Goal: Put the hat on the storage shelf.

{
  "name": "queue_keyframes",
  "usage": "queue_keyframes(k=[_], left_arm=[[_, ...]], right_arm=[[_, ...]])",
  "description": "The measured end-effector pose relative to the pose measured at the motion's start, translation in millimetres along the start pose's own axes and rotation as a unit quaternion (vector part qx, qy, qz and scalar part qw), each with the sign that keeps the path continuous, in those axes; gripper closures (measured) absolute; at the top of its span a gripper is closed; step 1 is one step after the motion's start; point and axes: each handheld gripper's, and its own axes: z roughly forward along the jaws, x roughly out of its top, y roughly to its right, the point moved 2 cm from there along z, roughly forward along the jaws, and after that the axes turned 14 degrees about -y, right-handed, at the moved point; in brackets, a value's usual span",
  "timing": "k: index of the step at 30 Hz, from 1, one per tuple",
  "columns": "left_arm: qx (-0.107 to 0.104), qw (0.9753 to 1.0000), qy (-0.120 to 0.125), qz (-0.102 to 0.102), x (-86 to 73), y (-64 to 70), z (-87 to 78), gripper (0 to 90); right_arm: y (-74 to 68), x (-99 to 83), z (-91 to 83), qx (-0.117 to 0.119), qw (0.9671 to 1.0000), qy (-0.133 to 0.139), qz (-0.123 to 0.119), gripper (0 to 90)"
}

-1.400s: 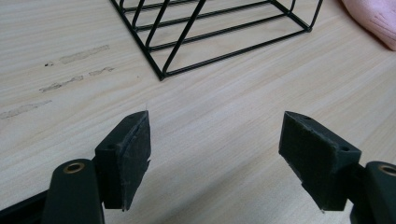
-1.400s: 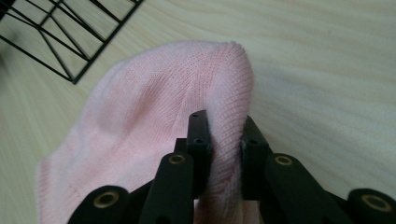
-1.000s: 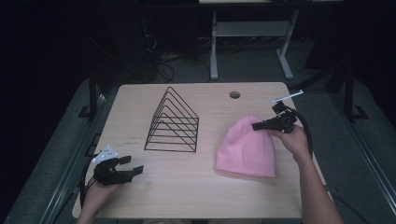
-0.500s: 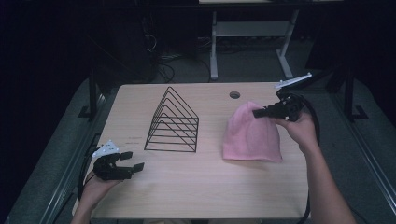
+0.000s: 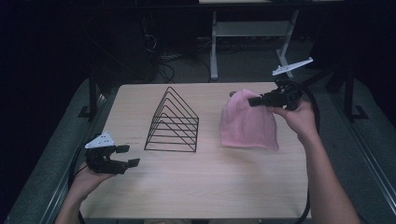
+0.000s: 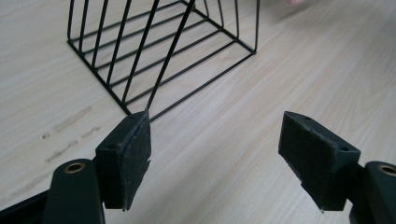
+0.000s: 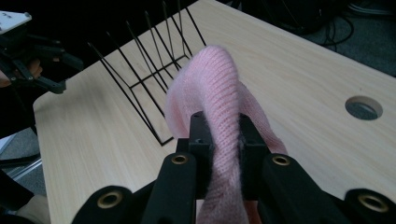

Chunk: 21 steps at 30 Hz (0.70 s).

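A pink knitted hat (image 5: 247, 122) hangs above the right half of the wooden table (image 5: 205, 186), its lower edge close to the surface. My right gripper (image 5: 253, 100) is shut on the hat's top; in the right gripper view the pink knit (image 7: 215, 98) is pinched between the two black jaws. A black wire triangular rack (image 5: 173, 121) stands upright at the table's middle, left of the hat. My left gripper (image 5: 127, 156) hovers open near the front left corner, and its pads (image 6: 133, 154) stand wide apart with bare wood between them, the wire rack (image 6: 163, 51) just beyond.
A round cable hole (image 7: 364, 108) is cut into the table near the far edge. Behind the table stands a white desk frame (image 5: 252, 32) with cables on the dark floor. Bare wood spans the front of the table.
The right gripper has lifted the hat by its top and carried it up and toward the far right. The left gripper has shifted only slightly.
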Motion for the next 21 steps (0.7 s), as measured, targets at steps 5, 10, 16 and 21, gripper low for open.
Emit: queue_keyframes(k=[5, 10, 16, 21], left_arm=[[-0.015, 0.9997, 0.0, 0.022, 13.2, 1.7, -10.2, 25.7], [-0.026, 0.999, 0.002, 0.037, 26.6, 3.1, -17.8, 25.8], [-0.028, 0.9981, -0.007, 0.054, 41.0, 3.9, -23.3, 25.8], [-0.033, 0.9976, -0.01, 0.06, 52.8, 1.8, -26.0, 25.8]], right_arm=[[-11.6, 10.8, -8.8, 0.005, 0.9998, 0.01, -0.015, 79.9], [-26.2, 22.0, -17.1, 0.01, 0.9992, 0.019, -0.034, 79.9], [-37.5, 36.6, -24.9, 0.016, 0.9985, 0.024, -0.046, 79.8], [-46.6, 52.2, -26.4, 0.021, 0.9977, 0.026, -0.059, 79.8]])
